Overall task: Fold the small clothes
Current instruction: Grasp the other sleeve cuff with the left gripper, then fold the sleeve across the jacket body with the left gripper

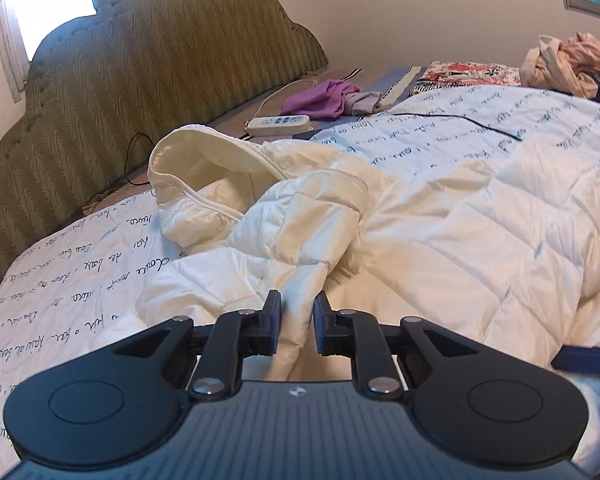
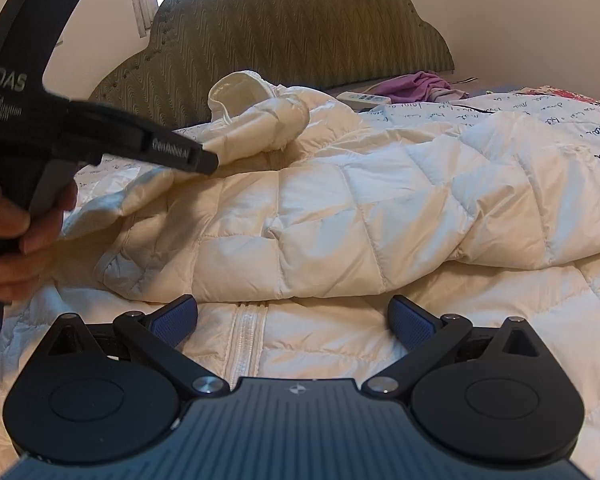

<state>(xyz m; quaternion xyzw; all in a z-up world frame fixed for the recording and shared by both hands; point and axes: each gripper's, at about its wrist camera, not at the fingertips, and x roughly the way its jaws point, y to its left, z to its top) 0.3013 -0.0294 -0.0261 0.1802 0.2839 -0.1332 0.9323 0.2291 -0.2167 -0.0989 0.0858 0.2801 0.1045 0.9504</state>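
A white quilted puffer jacket [image 1: 440, 216] lies spread on the bed, its hood [image 1: 204, 164] toward the headboard. My left gripper [image 1: 297, 322] is shut on the jacket's sleeve [image 1: 300, 220], with fabric pinched between its pads. In the right wrist view the left gripper [image 2: 210, 158] holds that sleeve [image 2: 260, 124] lifted over the jacket body [image 2: 340, 220]. My right gripper [image 2: 293, 322] is open and empty, hovering just above the jacket's front zipper [image 2: 246, 336].
A green padded headboard [image 1: 140, 72] stands behind the bed. A white power strip [image 1: 279, 123], a purple garment [image 1: 324, 98], a floral cloth [image 1: 468, 74] and a pile of pink clothes [image 1: 572, 62] lie at the far side. A black cable [image 1: 472, 122] crosses the printed bedspread [image 1: 60, 280].
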